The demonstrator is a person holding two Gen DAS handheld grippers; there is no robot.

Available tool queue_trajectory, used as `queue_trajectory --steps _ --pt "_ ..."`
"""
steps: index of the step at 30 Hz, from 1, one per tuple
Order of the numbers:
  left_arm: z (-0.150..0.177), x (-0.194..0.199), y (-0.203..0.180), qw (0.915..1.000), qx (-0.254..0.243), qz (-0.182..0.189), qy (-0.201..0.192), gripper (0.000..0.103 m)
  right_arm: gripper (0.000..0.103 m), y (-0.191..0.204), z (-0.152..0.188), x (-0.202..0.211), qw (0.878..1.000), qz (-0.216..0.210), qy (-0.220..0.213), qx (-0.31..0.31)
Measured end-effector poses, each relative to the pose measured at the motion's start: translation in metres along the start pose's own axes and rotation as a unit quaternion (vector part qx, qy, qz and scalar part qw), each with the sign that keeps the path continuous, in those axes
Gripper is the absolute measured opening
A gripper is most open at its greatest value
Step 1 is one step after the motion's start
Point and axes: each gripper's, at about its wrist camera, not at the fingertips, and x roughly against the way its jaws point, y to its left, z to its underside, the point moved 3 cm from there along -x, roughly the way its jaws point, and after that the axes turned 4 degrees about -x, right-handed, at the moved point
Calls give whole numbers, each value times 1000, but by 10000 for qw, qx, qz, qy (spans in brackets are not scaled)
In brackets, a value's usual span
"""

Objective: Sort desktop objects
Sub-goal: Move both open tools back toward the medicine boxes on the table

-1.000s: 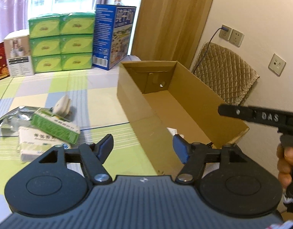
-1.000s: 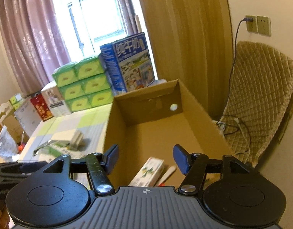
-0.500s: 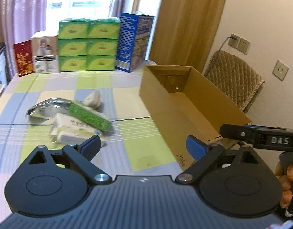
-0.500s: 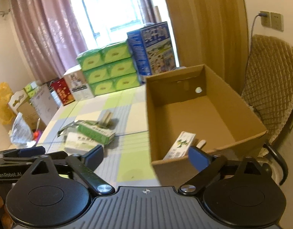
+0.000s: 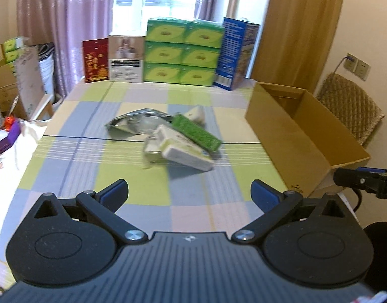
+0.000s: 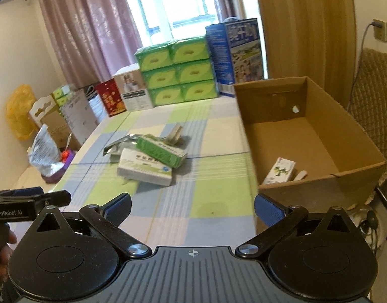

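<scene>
Left gripper (image 5: 189, 192): your jaws are spread wide with nothing between them, held above the near edge of the worktop (image 5: 133, 176).
Right gripper (image 6: 192, 205): your jaws are spread just as wide and hold nothing, above the near edge close to the cardboard box (image 6: 317, 136).
Pile: mid-worktop you have a white box (image 5: 186, 151) nearest you, a green box (image 5: 197, 132) leaning across it, a silver foil pouch (image 5: 133, 125) to the left and a small cream item (image 5: 196, 113) just behind; they touch or overlap.
Cardboard box: it is open-topped and sits along the right edge of the worktop; in its near end lies a small white carton (image 6: 279, 170) with a pale stick-like item (image 6: 300, 176) beside it.
Far edge: you see stacked green tissue boxes (image 5: 181, 53), a blue carton (image 5: 237, 53) to their right, and a white box and a red box (image 5: 96, 60) to their left.
</scene>
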Motion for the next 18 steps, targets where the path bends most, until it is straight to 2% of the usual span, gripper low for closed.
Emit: queue_trajectory --steps 5,12,18 --pt "4 5 13 10000 42 -81 -8 101 101 11 5 -6 9998 -59 74 160" --pt "15 -3 17 9999 -32 4 146 101 101 16 9 -14 9988 -55 162 461" --pt "14 -17 21 9990 -369 64 232 101 101 18 4 -31 9969 -84 279 727"
